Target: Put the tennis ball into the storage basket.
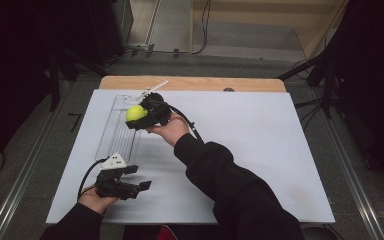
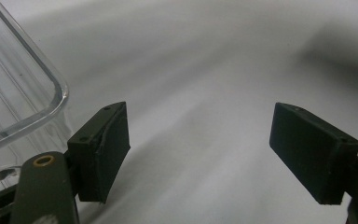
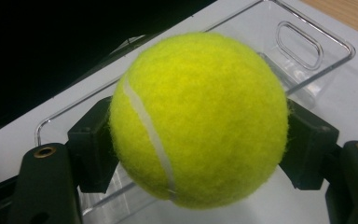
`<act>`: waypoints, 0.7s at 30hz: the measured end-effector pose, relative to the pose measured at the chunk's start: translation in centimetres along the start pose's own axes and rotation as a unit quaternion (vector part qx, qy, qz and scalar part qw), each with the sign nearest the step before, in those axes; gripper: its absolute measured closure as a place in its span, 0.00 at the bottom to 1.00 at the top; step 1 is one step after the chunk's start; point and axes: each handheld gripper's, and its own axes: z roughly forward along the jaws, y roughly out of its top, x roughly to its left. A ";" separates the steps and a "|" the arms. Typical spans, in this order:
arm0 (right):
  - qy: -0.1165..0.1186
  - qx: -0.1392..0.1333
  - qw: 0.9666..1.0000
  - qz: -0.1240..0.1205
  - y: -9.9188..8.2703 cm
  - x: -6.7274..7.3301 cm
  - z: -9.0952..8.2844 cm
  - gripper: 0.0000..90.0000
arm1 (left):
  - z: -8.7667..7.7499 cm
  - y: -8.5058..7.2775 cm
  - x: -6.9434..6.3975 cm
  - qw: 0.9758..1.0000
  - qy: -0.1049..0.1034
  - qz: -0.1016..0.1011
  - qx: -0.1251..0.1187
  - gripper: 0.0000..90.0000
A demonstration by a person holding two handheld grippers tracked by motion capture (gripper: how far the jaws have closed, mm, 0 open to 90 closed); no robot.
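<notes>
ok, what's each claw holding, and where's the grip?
Right claw holds the tennis ball, pads pressed on its opposite sides, above the clear tray. Left claw holds nothing.

Lab-like recording room: white board (image 1: 260, 150), dark stands (image 1: 325, 75), cables (image 1: 180, 50)

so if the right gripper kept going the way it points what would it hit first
Probably the clear tray. The right gripper, shut on the tennis ball, points down over the tray, so the ball would likely touch the tray's floor first, though depth is hard to judge.
</notes>
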 end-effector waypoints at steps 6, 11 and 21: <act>0.001 -0.001 1.000 -0.001 0.8 0.2 0.8 0.26 | 0.0 0.0 -0.1 1.000 -0.002 0.000 0.000 0.23; 0.003 -0.004 1.000 0.005 1.0 0.2 1.5 0.26 | 0.0 0.0 -0.1 1.000 -0.003 0.002 0.001 0.23; 0.006 -0.005 1.000 0.007 1.5 0.4 2.7 0.26 | 0.0 0.0 -0.1 1.000 -0.004 0.002 0.001 0.23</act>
